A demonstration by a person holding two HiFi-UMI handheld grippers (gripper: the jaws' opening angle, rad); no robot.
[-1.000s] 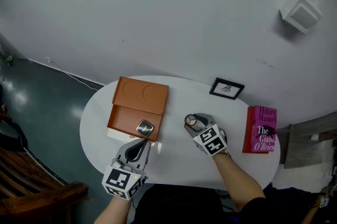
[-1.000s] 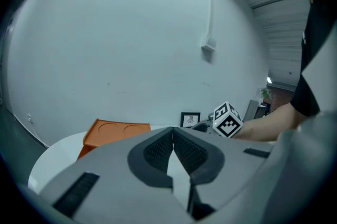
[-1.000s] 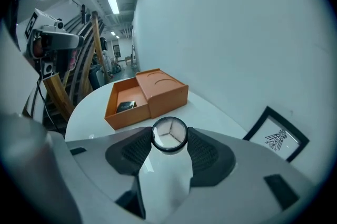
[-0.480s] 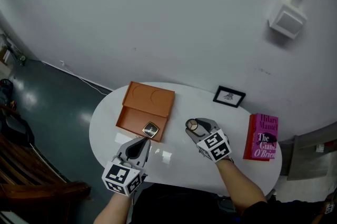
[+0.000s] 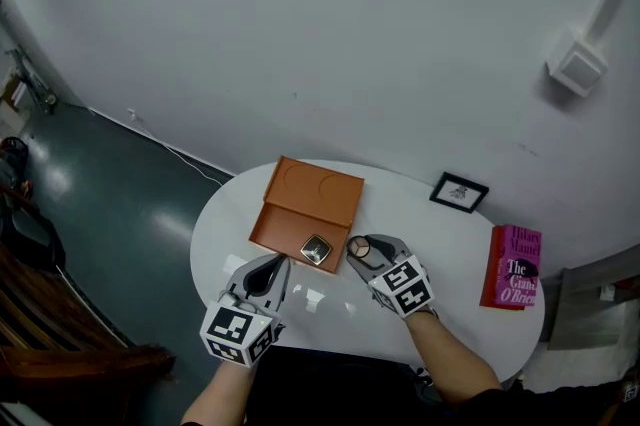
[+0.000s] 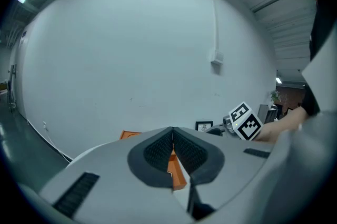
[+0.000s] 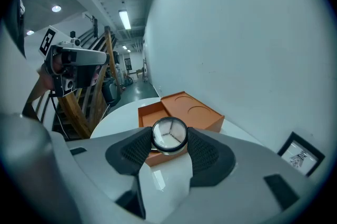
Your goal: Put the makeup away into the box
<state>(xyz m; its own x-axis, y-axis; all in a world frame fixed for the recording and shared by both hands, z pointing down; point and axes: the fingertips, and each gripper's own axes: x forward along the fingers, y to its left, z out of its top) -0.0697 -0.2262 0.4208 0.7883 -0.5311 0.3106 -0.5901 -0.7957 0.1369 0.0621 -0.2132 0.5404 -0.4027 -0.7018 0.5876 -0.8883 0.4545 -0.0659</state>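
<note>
An orange box [image 5: 300,217] lies open on the white oval table [image 5: 455,249], its lid [image 5: 322,184] folded back. A dark square compact [image 5: 316,250] rests at the tray's front right corner. My right gripper [image 5: 364,250] is shut on a round clear-lidded compact [image 5: 357,247], which it holds just right of that corner. The round compact [image 7: 169,134] sits between both pads, with the box [image 7: 184,111] behind it. My left gripper [image 5: 273,266] is shut and holds nothing, in front of the box. Its pads [image 6: 158,150] meet, and the box [image 6: 178,174] shows beyond them.
A small black picture frame [image 5: 460,192] stands at the table's back right. A pink book [image 5: 515,266] lies at the right end. A wooden chair [image 5: 60,359] is on the floor to the left. The wall rises close behind the table.
My right gripper has carried the round compact left, up to the box's front right corner. My left gripper has moved forward toward the box, still shut.
</note>
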